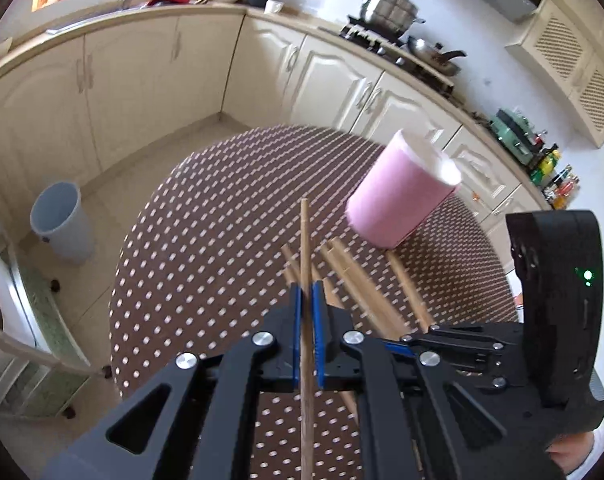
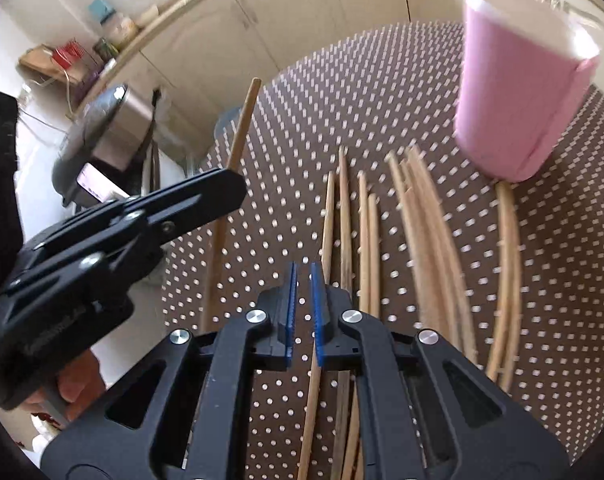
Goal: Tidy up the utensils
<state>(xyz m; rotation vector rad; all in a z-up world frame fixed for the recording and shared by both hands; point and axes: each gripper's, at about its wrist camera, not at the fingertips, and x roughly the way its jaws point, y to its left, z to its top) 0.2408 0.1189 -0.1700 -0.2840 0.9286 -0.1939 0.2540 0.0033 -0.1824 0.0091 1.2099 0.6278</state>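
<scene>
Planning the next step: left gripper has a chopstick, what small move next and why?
Probably carry the chopstick toward the pink cup's mouth. The left gripper is shut on it, lifted clear of the loose chopsticks on the table, and the cup stands just beyond.

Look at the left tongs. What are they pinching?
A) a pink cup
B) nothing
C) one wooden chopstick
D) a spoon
C: the left tongs are shut on one wooden chopstick, lifted off the dotted table; the pink cup stands apart.
</scene>
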